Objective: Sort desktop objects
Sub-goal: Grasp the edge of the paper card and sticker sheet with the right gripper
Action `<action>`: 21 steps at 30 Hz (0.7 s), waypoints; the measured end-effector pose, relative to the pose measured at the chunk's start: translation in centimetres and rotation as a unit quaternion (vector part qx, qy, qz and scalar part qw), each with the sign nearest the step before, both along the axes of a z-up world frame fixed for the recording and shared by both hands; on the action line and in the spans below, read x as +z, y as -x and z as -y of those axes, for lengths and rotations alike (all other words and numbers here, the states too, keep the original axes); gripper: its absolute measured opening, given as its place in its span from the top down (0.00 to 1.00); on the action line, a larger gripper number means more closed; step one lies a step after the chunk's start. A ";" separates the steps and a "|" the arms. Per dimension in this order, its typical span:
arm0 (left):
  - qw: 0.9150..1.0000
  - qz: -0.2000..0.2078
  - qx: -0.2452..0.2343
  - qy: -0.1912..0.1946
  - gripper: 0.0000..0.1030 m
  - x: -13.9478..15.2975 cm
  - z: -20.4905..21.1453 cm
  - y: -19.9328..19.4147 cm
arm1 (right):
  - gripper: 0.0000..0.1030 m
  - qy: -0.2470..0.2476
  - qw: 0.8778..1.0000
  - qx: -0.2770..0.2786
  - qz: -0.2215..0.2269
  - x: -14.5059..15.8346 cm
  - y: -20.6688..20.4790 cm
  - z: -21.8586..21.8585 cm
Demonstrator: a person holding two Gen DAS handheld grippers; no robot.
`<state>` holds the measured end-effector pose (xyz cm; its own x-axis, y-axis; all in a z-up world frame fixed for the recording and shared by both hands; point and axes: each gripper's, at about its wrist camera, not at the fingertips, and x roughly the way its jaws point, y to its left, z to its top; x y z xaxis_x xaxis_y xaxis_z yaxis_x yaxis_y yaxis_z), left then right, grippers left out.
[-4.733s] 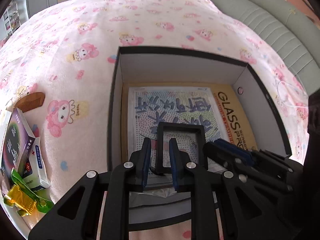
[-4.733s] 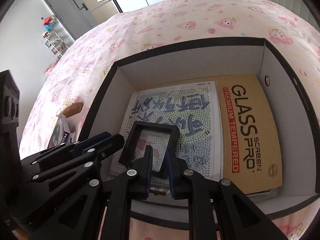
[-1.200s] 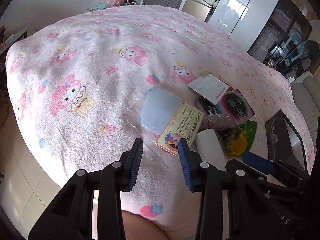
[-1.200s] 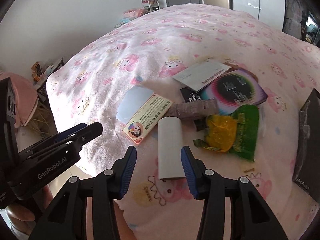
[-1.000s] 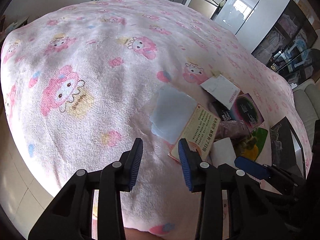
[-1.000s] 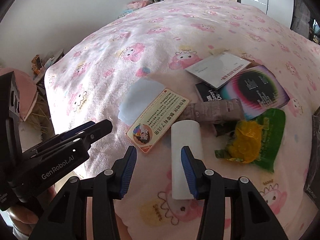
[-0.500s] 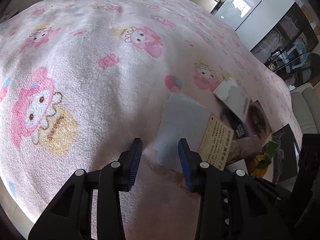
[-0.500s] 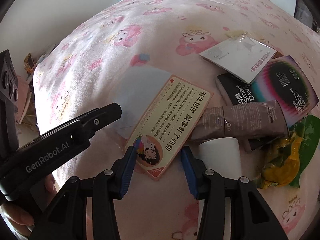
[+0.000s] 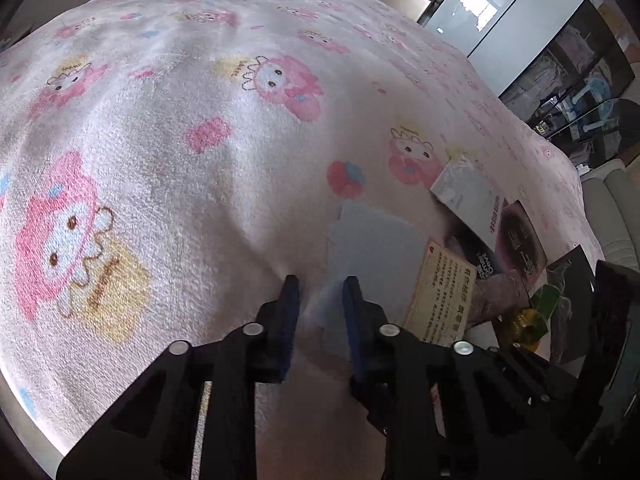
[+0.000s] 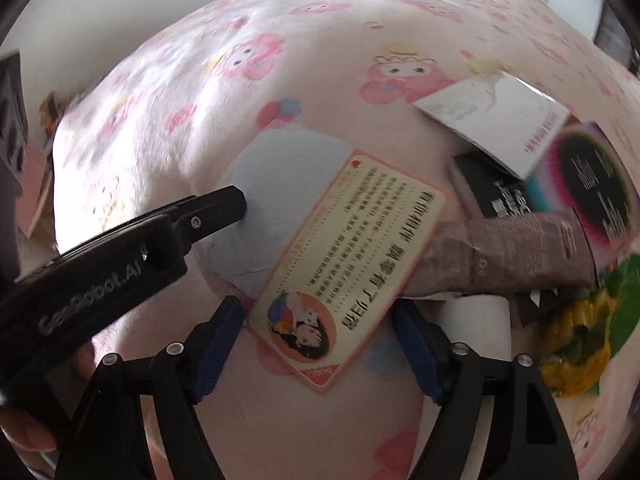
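A pale blue sheet (image 9: 372,240) lies flat on the pink blanket, partly under a cream printed card (image 10: 352,256). My left gripper (image 9: 316,292) is open, its tips low at the sheet's near edge. It also shows in the right wrist view (image 10: 224,208), touching the sheet (image 10: 284,176). My right gripper (image 10: 320,320) is open wide, its jaws straddling the card's near end just above the blanket. The card also shows in the left wrist view (image 9: 444,288).
Right of the card lie a white booklet (image 10: 500,116), a black and rainbow box (image 10: 580,184), a brown tube (image 10: 520,248), a white roll (image 10: 476,320) and a green-yellow packet (image 10: 588,328). The black sorting box (image 9: 572,296) stands far right. The blanket's edge drops off near me.
Both grippers have dropped lower and closer to the pile. The left one has reached the blue sheet's edge. The right one's jaws have opened wider around the card's near end.
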<state>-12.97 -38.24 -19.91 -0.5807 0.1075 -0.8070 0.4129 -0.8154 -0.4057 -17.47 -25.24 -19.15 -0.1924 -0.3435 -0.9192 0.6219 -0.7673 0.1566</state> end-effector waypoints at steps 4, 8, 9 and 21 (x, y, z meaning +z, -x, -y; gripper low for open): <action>1.000 -0.018 -0.011 -0.005 0.88 1.3 -1.0 -1.6 | 0.58 0.041 0.999 -0.003 -0.007 2.0 -0.3 -0.9; 0.999 -0.042 -0.019 -0.019 0.88 2.8 -2.1 -2.5 | 0.71 0.067 0.997 0.013 -0.024 4.1 -1.5 -1.7; 0.999 -0.038 -0.017 -0.007 0.88 2.9 -2.3 -2.5 | 0.71 0.068 0.997 0.014 -0.026 4.4 -1.8 -2.0; 1.000 -0.001 0.009 -0.025 0.56 -1.0 1.1 -0.5 | 0.78 0.053 0.998 -0.006 -0.019 3.3 -0.7 -1.8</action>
